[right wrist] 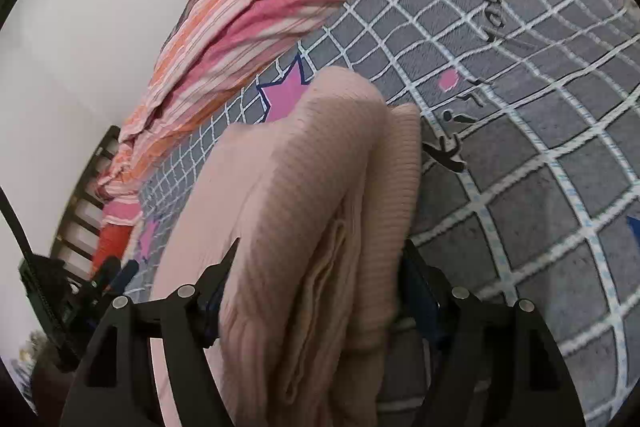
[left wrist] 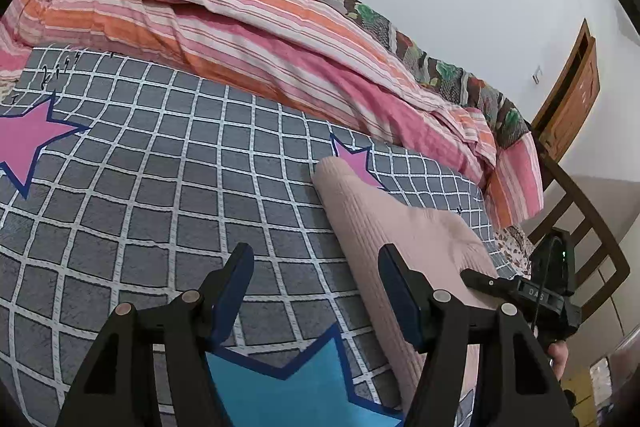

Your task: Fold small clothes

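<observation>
A pale pink ribbed knit garment (left wrist: 384,223) lies folded on the grey checked bedspread (left wrist: 160,187). My left gripper (left wrist: 316,261) is open and empty, hovering just left of the garment, its right finger at the cloth's edge. In the right wrist view the garment (right wrist: 312,187) is bunched in thick folds between the fingers of my right gripper (right wrist: 316,267), whose jaws stand wide around the cloth; the fingertips are hidden by it. The right gripper also shows in the left wrist view (left wrist: 520,291), at the garment's right edge.
A pink and orange striped duvet (left wrist: 240,27) is heaped along the far side of the bed. A wooden chair (left wrist: 580,235) and a wooden door (left wrist: 572,99) stand to the right. The bedspread has pink and blue star prints (left wrist: 288,395).
</observation>
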Tool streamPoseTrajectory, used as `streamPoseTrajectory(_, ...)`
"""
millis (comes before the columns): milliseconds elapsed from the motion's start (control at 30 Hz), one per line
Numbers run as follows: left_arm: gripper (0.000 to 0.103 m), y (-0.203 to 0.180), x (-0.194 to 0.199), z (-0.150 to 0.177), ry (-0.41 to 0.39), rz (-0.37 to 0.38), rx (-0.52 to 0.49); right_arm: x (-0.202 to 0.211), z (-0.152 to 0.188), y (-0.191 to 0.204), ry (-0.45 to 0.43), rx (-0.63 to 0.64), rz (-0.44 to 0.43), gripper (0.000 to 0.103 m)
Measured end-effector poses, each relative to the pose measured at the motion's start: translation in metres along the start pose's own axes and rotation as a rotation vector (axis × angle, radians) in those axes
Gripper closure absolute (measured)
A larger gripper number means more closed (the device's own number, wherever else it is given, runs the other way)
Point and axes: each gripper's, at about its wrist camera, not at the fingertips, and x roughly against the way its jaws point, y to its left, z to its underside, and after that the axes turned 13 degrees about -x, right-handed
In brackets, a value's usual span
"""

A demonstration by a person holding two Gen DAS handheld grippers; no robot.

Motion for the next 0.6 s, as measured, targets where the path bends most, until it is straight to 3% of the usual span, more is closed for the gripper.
streamPoseTrajectory(33, 0.041, 0.002, 0.0, 0.0, 0.0, -0.003, 0.002, 0.0, -0.001, 0.003, 0.009, -0.002, -0.008, 0.052)
streamPoseTrajectory(133, 0.041, 0.009, 0.002, 0.0, 0.003, -0.015, 0.017, 0.007, -0.005, 0.018, -0.007, 0.018, -0.011, 0.065)
streamPoseTrajectory(300, 0.041, 0.019, 0.012, -0.001, 0.011, -0.079, 0.023, 0.023, -0.009, 0.088, -0.048, 0.053, -0.031, 0.068)
streamPoseTrajectory(467, 0.041, 0.036, 0.027, -0.003, 0.005, -0.106, 0.05, 0.006, -0.003, 0.173, -0.061, 0.135, 0.0, 0.069)
streamPoseTrajectory(600, 0.041, 0.049, 0.038, -0.007, -0.009, -0.124, 0.061, -0.012, 0.0, 0.226, -0.046, 0.179, -0.062, 0.07)
